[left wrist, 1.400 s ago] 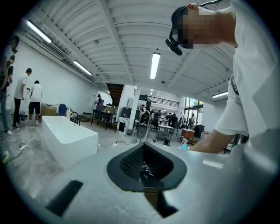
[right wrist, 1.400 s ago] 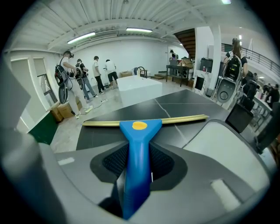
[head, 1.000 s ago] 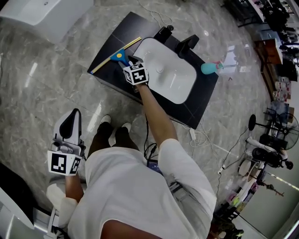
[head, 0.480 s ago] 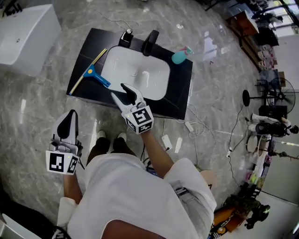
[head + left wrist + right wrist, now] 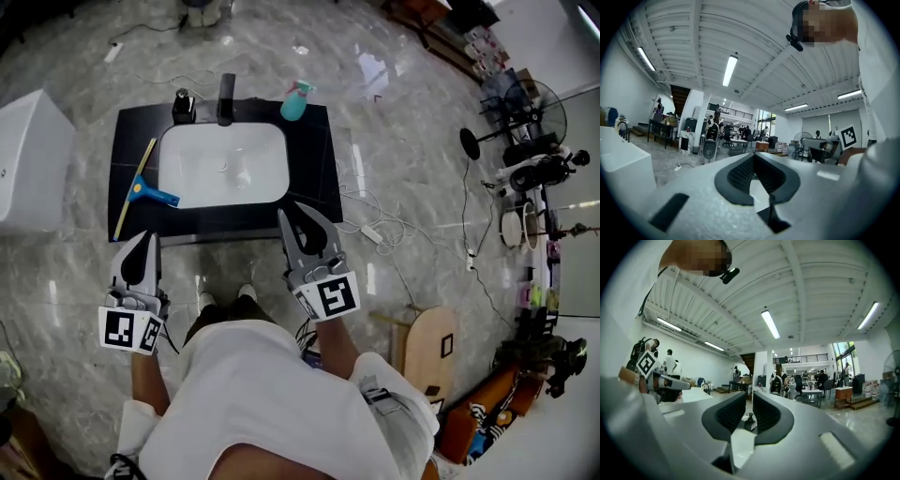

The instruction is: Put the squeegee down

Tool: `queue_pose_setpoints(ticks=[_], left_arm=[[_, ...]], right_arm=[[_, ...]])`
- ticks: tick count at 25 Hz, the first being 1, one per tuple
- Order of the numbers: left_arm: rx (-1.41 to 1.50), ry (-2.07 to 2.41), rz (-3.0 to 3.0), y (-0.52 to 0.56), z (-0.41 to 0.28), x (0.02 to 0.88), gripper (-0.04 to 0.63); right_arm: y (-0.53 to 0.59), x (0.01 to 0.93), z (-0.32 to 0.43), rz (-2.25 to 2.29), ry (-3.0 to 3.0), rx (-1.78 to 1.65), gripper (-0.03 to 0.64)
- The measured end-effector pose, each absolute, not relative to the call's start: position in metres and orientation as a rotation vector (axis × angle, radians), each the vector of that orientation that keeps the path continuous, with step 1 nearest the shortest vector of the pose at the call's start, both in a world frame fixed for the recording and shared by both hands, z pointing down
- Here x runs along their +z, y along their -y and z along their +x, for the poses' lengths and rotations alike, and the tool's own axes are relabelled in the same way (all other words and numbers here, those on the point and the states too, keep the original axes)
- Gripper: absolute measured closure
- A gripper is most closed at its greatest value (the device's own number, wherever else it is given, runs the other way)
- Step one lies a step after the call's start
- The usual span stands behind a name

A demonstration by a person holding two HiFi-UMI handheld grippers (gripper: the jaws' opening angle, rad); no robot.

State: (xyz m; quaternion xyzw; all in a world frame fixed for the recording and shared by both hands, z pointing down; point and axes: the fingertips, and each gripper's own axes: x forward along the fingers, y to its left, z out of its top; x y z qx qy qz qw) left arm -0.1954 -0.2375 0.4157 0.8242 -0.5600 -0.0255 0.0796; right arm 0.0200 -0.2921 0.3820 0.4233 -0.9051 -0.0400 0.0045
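Note:
The squeegee (image 5: pixel 141 190), with a blue handle and a long yellow-edged blade, lies on the black counter (image 5: pixel 314 159), left of the white sink basin (image 5: pixel 223 167). No gripper touches it. My right gripper (image 5: pixel 300 220) hovers in front of the counter's near edge, well to the right of the squeegee. In the right gripper view its jaws (image 5: pixel 750 397) are closing, a narrow gap still shows, and nothing is between them. My left gripper (image 5: pixel 141 242) hangs over the floor just below the counter's left corner. Its pads meet at the tips (image 5: pixel 753 154) and hold nothing.
A black faucet (image 5: pixel 226 98), a small dispenser (image 5: pixel 182 105) and a teal spray bottle (image 5: pixel 295 101) stand along the counter's far edge. A white tub (image 5: pixel 28 159) sits to the left. Cables and a plug strip (image 5: pixel 370 232) lie on the floor to the right, beside a wooden board (image 5: pixel 427 352).
My right gripper has let go of the squeegee, left it on the counter and drawn back toward the body, its jaws narrowing. The left gripper shifted slightly toward the counter.

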Motion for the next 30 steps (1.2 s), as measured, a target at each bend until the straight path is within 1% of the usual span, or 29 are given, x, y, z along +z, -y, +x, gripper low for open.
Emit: queue_pose_setpoints(ticks=[2, 3, 8, 16, 30], left_arm=[[-0.074, 1.648, 2.493, 0.243, -0.181, 0.417, 0.592], [-0.072, 1.637, 2.501, 0.244, -0.176, 0.417, 0.592], [-0.057, 1.622, 2.510, 0.240, -0.162, 0.414, 0.592], [-0.041, 1.677, 2.475, 0.229, -0.164, 0.411, 0.592], [-0.057, 1.692, 2.477, 0.225, -0.155, 0.404, 0.592]], right_arm=[[0.287, 0.366, 0.036, 1.373, 2.864, -0.156, 0.598], [0.285, 0.361, 0.041, 1.379, 2.878, -0.153, 0.609], [0.280, 0.361, 0.047, 1.358, 2.920, -0.065, 0.611], [0.284, 0.369, 0.050, 1.337, 2.925, -0.007, 0.611], [0.285, 0.372, 0.055, 1.327, 2.933, 0.032, 0.611]])
